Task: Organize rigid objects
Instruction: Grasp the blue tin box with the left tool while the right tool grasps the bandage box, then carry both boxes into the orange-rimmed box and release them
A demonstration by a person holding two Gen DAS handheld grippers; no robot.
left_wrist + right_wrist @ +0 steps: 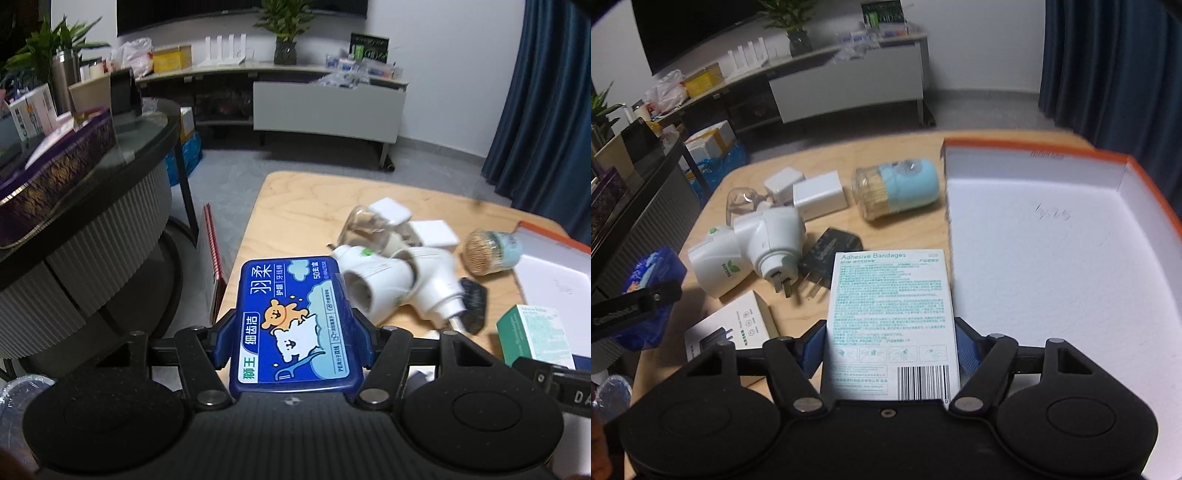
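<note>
My left gripper [293,326] is shut on a blue dental floss box [291,325] with cartoon bears, held over the left edge of the wooden table [295,206]. My right gripper [890,328] is shut on a pale green adhesive bandages box [890,314], its printed back facing up, just left of an open white box with an orange rim [1034,146]. Between them on the table lie white plug-in devices [768,236], white chargers [820,195], a black plug adapter [831,247], a toothpick jar with a light blue cap [897,188] and a small white carton [738,328].
A dark round table with a ribbed side [92,240] stands at the left and carries a purple box [55,173]. A red-edged notebook [214,258] leans beside the wooden table. A low cabinet [325,107] and a blue curtain [546,110] are at the back.
</note>
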